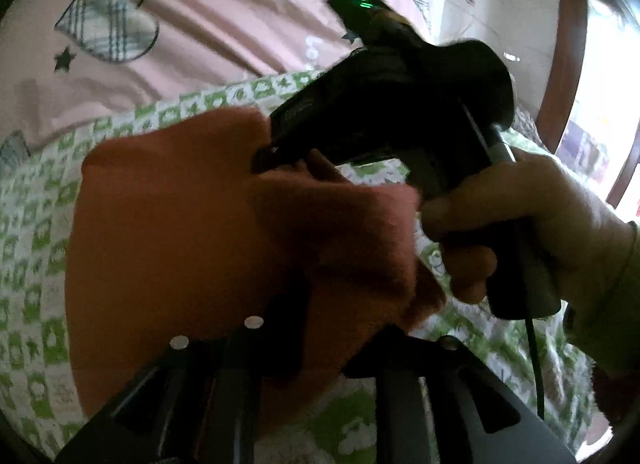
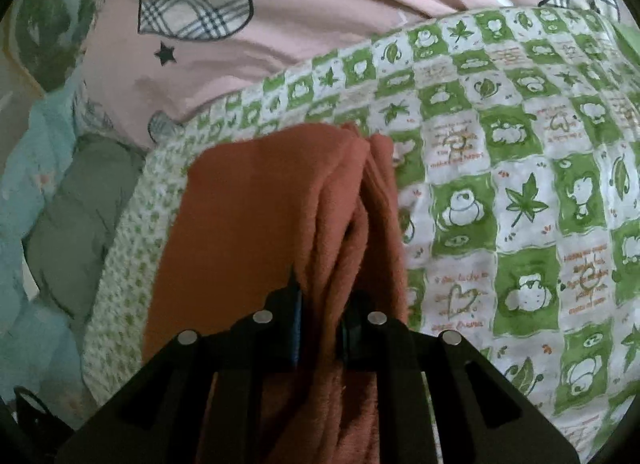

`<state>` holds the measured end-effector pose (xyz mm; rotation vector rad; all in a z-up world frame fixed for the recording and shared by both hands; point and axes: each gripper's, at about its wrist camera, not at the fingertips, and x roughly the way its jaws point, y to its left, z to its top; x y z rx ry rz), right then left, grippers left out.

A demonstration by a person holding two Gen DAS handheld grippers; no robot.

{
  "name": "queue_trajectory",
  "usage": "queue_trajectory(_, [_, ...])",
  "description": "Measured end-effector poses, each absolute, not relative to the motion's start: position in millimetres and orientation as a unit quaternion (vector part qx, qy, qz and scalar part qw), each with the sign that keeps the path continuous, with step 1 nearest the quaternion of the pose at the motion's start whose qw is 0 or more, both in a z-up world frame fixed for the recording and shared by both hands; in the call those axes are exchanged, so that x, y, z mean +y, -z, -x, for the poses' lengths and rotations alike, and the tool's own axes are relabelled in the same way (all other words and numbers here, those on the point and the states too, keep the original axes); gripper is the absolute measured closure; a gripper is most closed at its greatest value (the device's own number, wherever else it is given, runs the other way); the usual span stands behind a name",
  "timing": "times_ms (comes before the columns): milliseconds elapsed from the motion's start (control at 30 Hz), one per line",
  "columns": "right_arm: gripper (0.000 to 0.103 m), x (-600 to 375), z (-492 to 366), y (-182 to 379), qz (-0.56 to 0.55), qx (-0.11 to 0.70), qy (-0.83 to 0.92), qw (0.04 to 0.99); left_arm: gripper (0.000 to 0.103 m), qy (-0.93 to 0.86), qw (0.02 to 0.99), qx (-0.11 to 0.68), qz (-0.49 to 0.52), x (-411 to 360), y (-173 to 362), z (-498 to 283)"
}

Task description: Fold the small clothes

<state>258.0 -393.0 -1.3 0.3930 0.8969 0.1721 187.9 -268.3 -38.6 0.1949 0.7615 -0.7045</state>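
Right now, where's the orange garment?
The orange garment is pinched between both grippers above the green checked quilt, with the pink heart-print bedding beyond; in the right wrist view it hangs bunched in the right gripper.

Left wrist view looks from close behind the rust-orange cloth (image 1: 192,248) across to the right gripper (image 1: 264,155), which enters from the right. Right wrist view looks down along that cloth (image 2: 256,215), very near, over the green-checked quilt (image 2: 500,151). Both views share the cloth, the quilt and the pink bedding (image 2: 304,7) beyond the cloth.
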Motion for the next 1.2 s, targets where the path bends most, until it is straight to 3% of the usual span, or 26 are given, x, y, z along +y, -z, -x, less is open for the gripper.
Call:
queue_trajectory(67, [0.065,-400,-247,-1,-0.191,0.42,-0.068,0.884,0.065,0.342,0.858,0.377,-0.074,-255,37,-188])
queue_trajectory(133, [0.057,-403,-232,-6,-0.184,0.409,-0.05,0.892,0.043,0.334,0.859,0.384,-0.051,-232,31,-183])
queue_trajectory(200, [0.029,-405,-220,-9,-0.177,0.404,-0.025,0.897,0.032,0.329,0.861,0.388,-0.033,-215,26,-177])
queue_trajectory(233, [0.023,-406,-214,-11,-0.176,0.402,-0.016,0.898,0.029,0.325,0.862,0.388,-0.022,-203,23,-176])
queue_trajectory(267, [0.019,-407,-206,-12,-0.181,0.399,-0.018,0.898,0.028,0.316,0.866,0.386,-0.012,-190,20,-176])
queue_trajectory(467, [0.018,-404,-194,-12,-0.224,0.407,-0.06,0.884,0.022,0.252,0.879,0.402,0.042,-136,15,-205])
queue_trajectory(867, [0.017,-390,-231,21,-0.231,0.455,-0.093,0.855,0.022,0.279,0.79,0.51,0.195,-128,80,-307])
queue_trajectory(900, [0.018,-392,-233,23,-0.238,0.45,-0.096,0.855,0.023,0.281,0.788,0.51,0.2,-129,83,-313])
queue_trajectory(933, [0.018,-394,-235,24,-0.247,0.446,-0.1,0.854,0.035,0.286,0.788,0.507,0.203,-131,85,-318])
queue_trajectory(1033, [0.054,-397,-239,32,-0.287,0.45,-0.111,0.838,0.061,0.298,0.782,0.514,0.188,-143,89,-329])
queue_trajectory(1067, [0.06,-396,-239,33,-0.3,0.448,-0.116,0.834,0.066,0.299,0.786,0.51,0.182,-144,85,-327])
queue_trajectory(1133, [0.065,-388,-232,26,-0.293,0.439,-0.111,0.842,0.075,0.302,0.794,0.499,0.173,-143,74,-318])
queue_trajectory(1200, [0.07,-376,-223,18,-0.295,0.427,-0.121,0.846,0.077,0.3,0.807,0.481,0.168,-135,57,-303])
